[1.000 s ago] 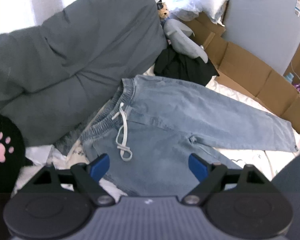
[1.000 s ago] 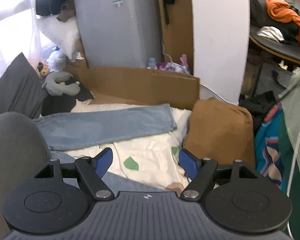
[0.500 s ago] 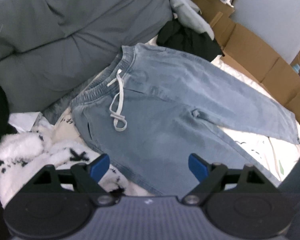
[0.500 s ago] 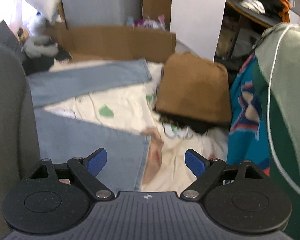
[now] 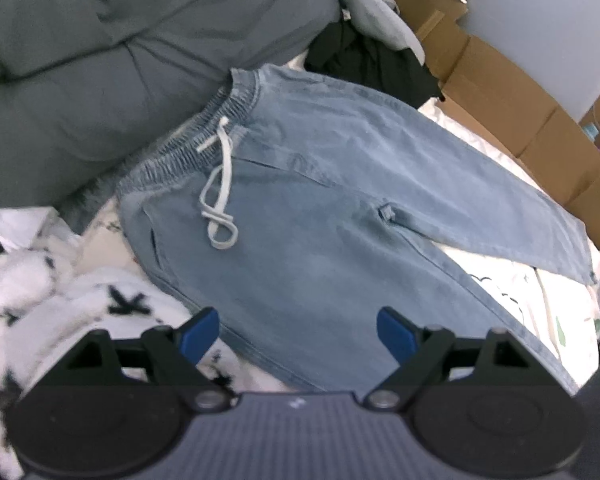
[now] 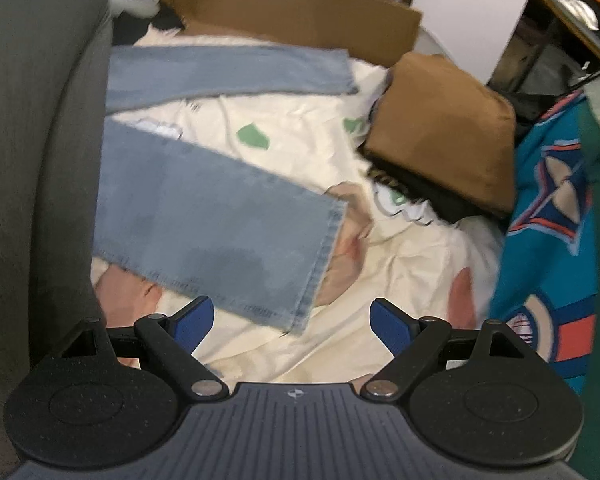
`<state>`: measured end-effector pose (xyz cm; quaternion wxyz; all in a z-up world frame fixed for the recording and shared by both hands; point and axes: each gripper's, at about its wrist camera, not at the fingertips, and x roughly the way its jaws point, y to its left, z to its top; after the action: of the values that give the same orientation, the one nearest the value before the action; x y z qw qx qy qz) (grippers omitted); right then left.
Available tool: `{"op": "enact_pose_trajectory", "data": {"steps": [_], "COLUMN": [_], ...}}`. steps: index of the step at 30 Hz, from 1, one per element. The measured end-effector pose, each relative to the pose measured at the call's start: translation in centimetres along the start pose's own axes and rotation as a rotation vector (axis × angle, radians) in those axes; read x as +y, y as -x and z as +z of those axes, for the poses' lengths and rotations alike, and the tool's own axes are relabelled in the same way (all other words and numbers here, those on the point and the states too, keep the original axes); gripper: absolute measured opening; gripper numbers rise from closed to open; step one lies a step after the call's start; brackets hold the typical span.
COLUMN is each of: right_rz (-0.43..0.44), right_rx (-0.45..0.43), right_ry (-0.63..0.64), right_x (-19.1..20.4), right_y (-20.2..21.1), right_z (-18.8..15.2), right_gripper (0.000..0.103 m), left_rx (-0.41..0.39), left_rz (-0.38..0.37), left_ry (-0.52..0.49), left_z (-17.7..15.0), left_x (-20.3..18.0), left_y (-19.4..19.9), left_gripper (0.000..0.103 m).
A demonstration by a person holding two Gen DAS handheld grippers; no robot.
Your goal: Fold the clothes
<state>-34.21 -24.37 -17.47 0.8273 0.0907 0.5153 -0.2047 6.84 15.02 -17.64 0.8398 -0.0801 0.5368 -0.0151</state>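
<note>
Left wrist view. Left gripper [image 5: 298, 330]: jaws spread wide, nothing between the blue pads, poised above the near side seam of the jeans. Jeans [image 5: 320, 208]: light blue denim, laid flat on the bedsheet [image 5: 540, 300], elastic waistband at the far left, both legs running to the right. White drawstring [image 5: 220, 204]: loose loop lying on the front panel below the waistband. Far leg's hem reaches the right side, near the cardboard wall [image 5: 512, 92]. Grey duvet [image 5: 120, 52]: bulked against the waistband's far-left edge. Black garment [image 5: 364, 60]: touching the far edge of the jeans. Fluffy white blanket with black marks [image 5: 80, 300]: butts against the near-left edge of the jeans, under the left finger. Bare sheet shows only in the wedge between the legs, at right.

Right wrist view. Right gripper [image 6: 292, 322]: jaws have just been opening, now wide, empty, just short of the near leg's hem corner. Jeans [image 6: 204, 216]: two legs splayed apart, the near hem lying free on the cream bedsheet [image 6: 400, 264]; the far hem ends near the cardboard. Open sheet lies right of the near hem. Brown folded item [image 6: 444, 128]: on a dark stack at far right, apart from both hems. Teal patterned fabric [image 6: 548, 220]: bounds the right edge. Grey cloth [image 6: 32, 140]: fills the left side and overlaps the legs.
</note>
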Motion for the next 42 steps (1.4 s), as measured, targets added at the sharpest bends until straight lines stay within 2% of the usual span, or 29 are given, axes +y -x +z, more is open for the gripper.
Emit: {"op": "enact_pose_trajectory", "data": {"steps": [11,22,28,33,38,42], "right_rz": [0.021,0.051,0.059,0.072,0.049,0.064], "right_rx": [0.069,0.079,0.078,0.094,0.086,0.079], "right_ry": [0.063,0.112,0.158,0.158,0.186,0.255], "right_x": [2.9,4.7,4.9,4.9,5.5,7.0], "right_y": [-5.4,-10.5,-12.9,-15.4,-17.9,-19.4], "right_z": [1.4,0.3,-0.7,-1.6,-2.4,-2.8], "right_gripper": [0.09,0.089,0.086,0.08,0.08,0.08], "left_rx": [0.061,0.128,0.147,0.176,0.202,0.224], "left_rz": [0.013,0.021,-0.016,-0.003,0.014,0.041], "left_ry": [-0.006,-0.077,-0.017,-0.019,-0.012,0.025], "left_z": [-1.8,-2.6,-3.0,-3.0,-2.4,-2.0], "left_x": [-0.1,-0.7,-0.2,-0.2,0.5,1.3], "left_y": [-4.1,-6.4,-7.2,-8.0,-8.8,-9.6], "left_gripper": [0.087,0.087,0.087,0.087,0.087,0.087]}}
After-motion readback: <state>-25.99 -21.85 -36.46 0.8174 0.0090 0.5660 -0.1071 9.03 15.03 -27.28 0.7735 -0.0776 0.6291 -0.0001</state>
